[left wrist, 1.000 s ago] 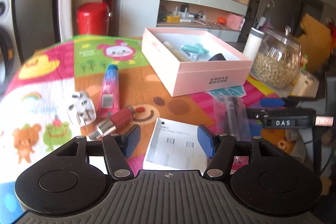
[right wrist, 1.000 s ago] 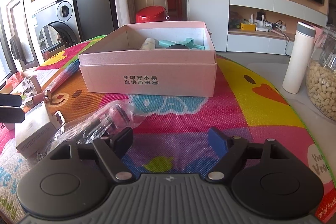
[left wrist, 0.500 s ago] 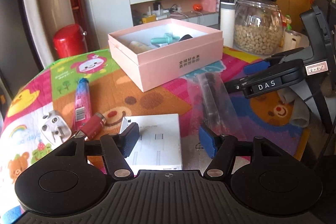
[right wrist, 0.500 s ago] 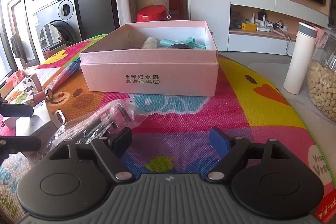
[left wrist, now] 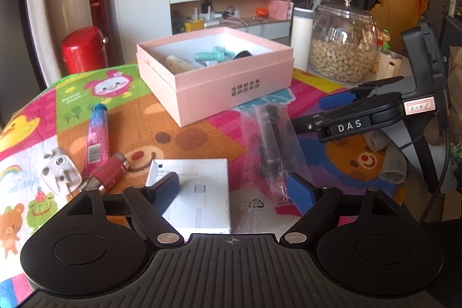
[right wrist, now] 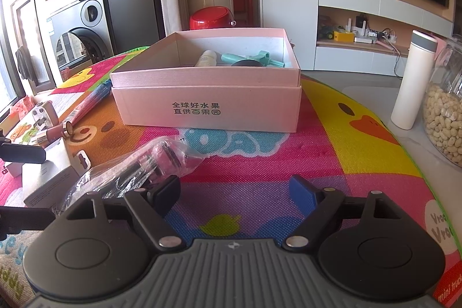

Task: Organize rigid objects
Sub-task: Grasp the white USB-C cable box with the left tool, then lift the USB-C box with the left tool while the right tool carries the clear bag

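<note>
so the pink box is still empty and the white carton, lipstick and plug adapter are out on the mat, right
Not quite: the pink box is not empty. The right wrist view shows a small white bottle, a teal item and something dark inside. The white carton, lipstick and plug adapter do lie on the mat.

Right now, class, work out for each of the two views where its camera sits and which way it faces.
Left wrist: on the left hand-held gripper, its jaws opening over the white carton; right hand-held gripper shows at right.
Right wrist: on the right hand-held gripper, jaws apart, facing the pink box.
Shared: pink box, plastic bag.
</note>
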Motion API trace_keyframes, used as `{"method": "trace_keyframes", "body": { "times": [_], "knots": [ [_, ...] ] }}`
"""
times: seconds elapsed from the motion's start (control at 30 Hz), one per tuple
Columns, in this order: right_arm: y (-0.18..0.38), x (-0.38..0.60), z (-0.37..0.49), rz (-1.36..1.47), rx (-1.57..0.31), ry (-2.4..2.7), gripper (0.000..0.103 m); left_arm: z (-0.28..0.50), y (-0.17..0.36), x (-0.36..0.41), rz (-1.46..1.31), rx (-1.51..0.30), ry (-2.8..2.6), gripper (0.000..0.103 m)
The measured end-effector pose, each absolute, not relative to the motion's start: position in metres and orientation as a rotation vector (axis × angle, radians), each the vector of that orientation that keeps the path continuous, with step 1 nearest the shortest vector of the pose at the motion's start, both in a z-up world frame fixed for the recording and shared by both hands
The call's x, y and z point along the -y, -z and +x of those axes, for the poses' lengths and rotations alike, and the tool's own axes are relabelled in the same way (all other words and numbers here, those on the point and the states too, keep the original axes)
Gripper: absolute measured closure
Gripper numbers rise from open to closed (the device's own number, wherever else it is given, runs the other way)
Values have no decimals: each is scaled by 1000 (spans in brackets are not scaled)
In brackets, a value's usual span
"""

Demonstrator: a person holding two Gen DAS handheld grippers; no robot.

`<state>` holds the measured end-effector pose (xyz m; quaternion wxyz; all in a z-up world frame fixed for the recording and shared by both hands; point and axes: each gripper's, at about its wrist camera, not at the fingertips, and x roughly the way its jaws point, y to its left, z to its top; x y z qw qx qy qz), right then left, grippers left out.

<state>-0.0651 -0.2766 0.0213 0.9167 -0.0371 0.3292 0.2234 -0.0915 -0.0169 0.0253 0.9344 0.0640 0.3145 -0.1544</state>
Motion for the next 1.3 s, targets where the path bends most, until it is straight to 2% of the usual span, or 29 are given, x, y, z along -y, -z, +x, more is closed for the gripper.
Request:
{"method": "trace_keyframes", "body": {
  "times": [0.1,0.17,0.4,0.57,0.63,0.7,0.77,0.9,1.03,1.2,1.3],
  "knots": [
    [-21,277,-64,-73,-677,-462,20,-97,-31,15,201,-594,248,20],
    [-21,277,-65,-73,-677,-463,20,-94,-29,8,196,-627,234,20],
    [-21,277,-64,-75,-679,-467,19,-84,-20,-23,-35,-680,243,20],
    [-21,274,-61,-89,-697,-495,11,-80,-7,-7,12,-714,259,20],
    [-22,275,-58,-89,-715,-528,3,-79,-4,-4,18,-707,253,20],
    [-22,275,-55,-96,-736,-560,0,-77,-3,-6,-11,-693,251,20],
    [-22,274,-54,-114,-746,-566,0,-77,-2,-10,-32,-687,251,27],
    [-25,273,-58,-137,-753,-587,0,-81,-5,-21,-56,-686,259,27],
    [-36,281,-71,-24,-773,-587,9,-86,-3,-28,-14,-674,179,28],
    [-48,261,-73,29,-753,-528,9,-86,-3,-23,16,-692,155,28],
    [-44,247,-55,120,-815,-527,9,-90,-1,-14,85,-683,142,27]
  ]
}}
